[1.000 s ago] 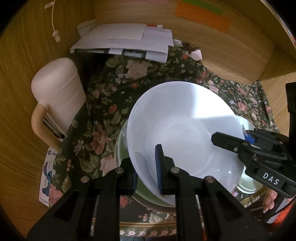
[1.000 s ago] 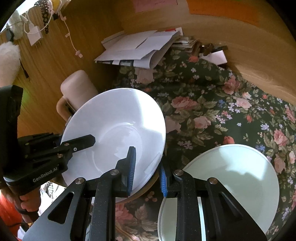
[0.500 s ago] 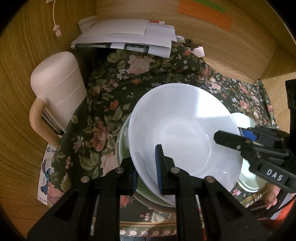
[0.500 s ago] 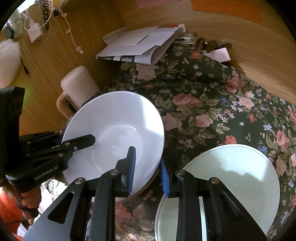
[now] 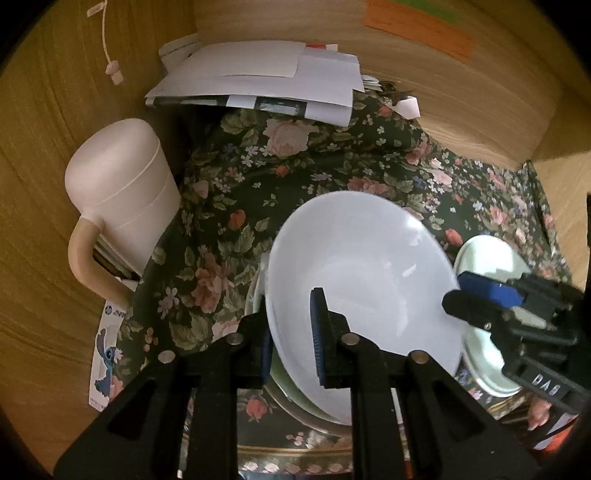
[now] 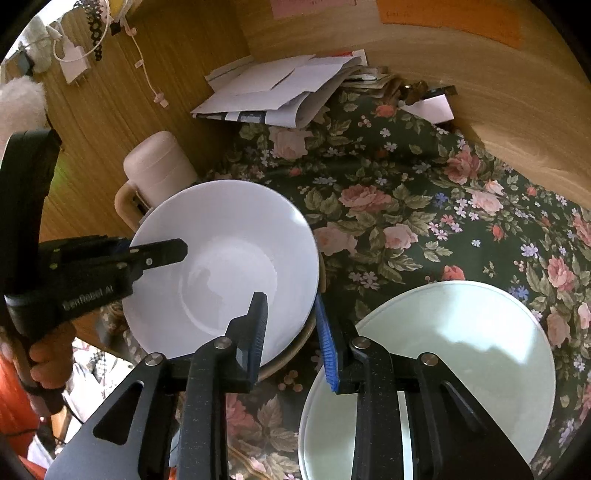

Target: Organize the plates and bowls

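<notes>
Floral cloth [image 5: 229, 206] bears white bowl [image 5: 362, 273], mouth upward.

- "DAS" in white on the right gripper [image 5: 480, 295] body.
- "GenRobot AI", blurred, on the left gripper [image 6: 157, 251] body.
- Orange wall notes [image 5: 419, 26]: writing unreadable.

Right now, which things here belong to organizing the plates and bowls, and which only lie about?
For the job:
white bowl
pale green plate
dishes under the bowl

Lying about:
papers
pink mug
floral cloth
</notes>
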`<state>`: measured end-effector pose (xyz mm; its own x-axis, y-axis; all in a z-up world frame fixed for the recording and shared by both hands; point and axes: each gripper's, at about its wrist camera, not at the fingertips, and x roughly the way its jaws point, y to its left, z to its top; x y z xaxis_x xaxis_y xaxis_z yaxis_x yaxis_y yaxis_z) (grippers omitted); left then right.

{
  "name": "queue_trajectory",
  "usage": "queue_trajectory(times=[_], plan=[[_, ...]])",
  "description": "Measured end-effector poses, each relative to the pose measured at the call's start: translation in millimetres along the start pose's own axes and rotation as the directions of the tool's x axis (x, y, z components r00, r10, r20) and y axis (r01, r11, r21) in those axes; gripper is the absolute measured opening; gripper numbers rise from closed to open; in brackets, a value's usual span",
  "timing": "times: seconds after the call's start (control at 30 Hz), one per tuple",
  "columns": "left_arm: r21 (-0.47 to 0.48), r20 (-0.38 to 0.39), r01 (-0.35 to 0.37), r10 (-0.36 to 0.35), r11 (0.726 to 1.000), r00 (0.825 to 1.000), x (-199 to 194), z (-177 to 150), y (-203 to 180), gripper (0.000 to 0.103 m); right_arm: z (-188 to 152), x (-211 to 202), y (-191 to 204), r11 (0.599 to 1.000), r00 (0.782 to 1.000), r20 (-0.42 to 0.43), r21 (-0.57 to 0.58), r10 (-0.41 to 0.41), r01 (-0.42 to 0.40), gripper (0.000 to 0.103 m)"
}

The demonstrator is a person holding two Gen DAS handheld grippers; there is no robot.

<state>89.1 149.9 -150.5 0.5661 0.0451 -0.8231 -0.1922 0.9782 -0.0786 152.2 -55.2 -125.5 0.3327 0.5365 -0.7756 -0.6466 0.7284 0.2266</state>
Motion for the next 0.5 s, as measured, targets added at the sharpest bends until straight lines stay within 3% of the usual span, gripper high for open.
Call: queue_trajectory(times=[0.1,0.2,0.33,0.5], plan=[[-0.037,0.005,0.027,-0.027,0.999,1.000,-7,7,4,0.031,1,-3,-1,1.000,1.000,0.012,0.003,-0.002,0.002,0.038],[-0.010,0.063,-0.021,0.021,1.000,0.998,-20,11,1,0.035,1,-4,-1,1.000,1.000,0.018,0.003,-0.001,0.001,0.042],[0.008,0.125,0.001,-0.002,1.000,0.992,-39,10,0,0.047,1,-5,-2,1.000,1.000,0.019,0.008,0.001,-0.001,0.046],[-0.007,0.101,-0.017,0.017,1.000,0.995,-34,-3,8,0.047,1,1,-2,1.000,1.000,0.003,0.019,0.004,-0.004,0.048]])
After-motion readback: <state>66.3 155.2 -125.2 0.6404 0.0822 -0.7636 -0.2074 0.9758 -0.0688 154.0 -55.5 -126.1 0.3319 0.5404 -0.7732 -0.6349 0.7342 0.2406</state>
